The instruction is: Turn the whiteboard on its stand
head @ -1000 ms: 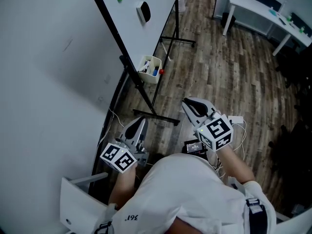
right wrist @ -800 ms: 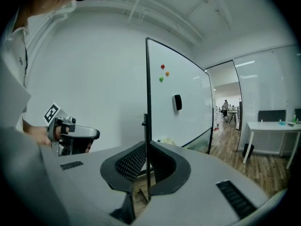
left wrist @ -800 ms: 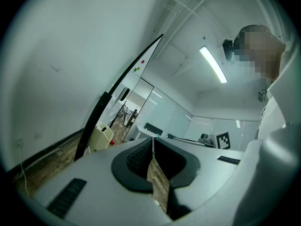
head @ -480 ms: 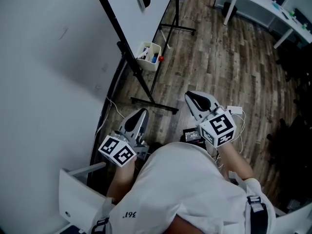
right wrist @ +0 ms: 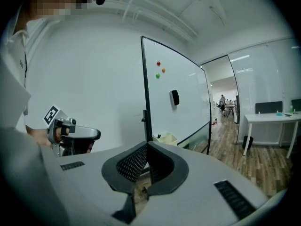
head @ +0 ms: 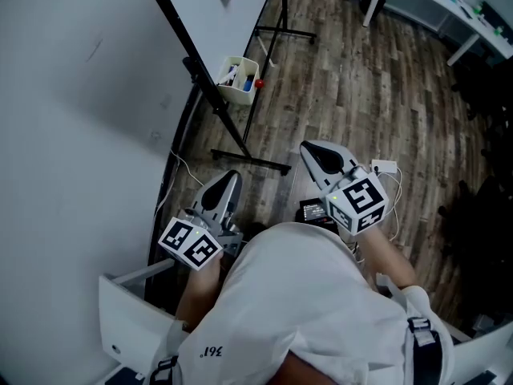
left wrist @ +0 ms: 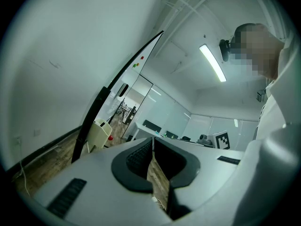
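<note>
Large white whiteboard on its black metal stand stands ahead beside the grey wall, well apart from both claws and not yet touched. A cream plastic marker bin hangs on its frame. Left claw and right claw are pinched together and empty, held low by the body, probably ahead of an approach.

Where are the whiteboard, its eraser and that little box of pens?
whiteboard [right wrist: 188, 79], right gripper view, on its white face.
eraser [right wrist: 175, 97], right gripper view, on its dark body.
box of pens [head: 238, 95], head view, on its pale outer wall.
</note>
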The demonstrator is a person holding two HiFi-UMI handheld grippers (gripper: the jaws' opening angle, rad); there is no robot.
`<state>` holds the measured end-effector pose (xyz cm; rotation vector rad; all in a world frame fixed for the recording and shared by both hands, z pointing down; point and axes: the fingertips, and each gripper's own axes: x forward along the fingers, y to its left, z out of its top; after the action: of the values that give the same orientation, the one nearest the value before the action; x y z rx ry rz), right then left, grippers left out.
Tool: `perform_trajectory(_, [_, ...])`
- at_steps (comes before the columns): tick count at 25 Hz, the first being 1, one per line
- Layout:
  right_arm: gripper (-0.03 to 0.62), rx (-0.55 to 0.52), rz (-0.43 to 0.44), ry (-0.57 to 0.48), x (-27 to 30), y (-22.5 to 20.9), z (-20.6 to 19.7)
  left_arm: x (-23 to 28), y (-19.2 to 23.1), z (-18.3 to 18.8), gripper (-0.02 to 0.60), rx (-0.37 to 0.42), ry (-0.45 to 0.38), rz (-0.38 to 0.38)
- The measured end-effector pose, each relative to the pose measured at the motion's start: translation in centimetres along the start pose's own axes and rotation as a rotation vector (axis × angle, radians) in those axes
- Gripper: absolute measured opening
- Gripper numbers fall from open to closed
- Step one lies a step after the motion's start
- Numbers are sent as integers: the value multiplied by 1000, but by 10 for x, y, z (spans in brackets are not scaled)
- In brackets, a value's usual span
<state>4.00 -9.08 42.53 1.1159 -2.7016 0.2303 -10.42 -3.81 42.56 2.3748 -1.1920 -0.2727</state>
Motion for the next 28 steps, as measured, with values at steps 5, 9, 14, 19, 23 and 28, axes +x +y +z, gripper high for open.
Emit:
perform_trajectory(5, [26,-1,-4,7,0,-1,-3,2,-2,-7,21,-3,14,-9])
perform_trajectory(9, [26,4,8,11,1,1,-3,3,-4,-9,21,-8,24,-13])
perform_trajectory(14, [26,-11,7,-6,-1,0,5,6,-12,-7,21,1,27,-24])
perform_trajectory(19, [26,-33,8,-16,1,-3,12,10,-16,-7,21,6,35,-30])
perform_trajectory(23, [25,-40,6,-11,-1,-1,5,9,-18,-14,21,1,50,-36])
perform_trajectory(28, [25,-36,3,0,-3,-2,-1,10,-18,-19,21,-1,63,-34])
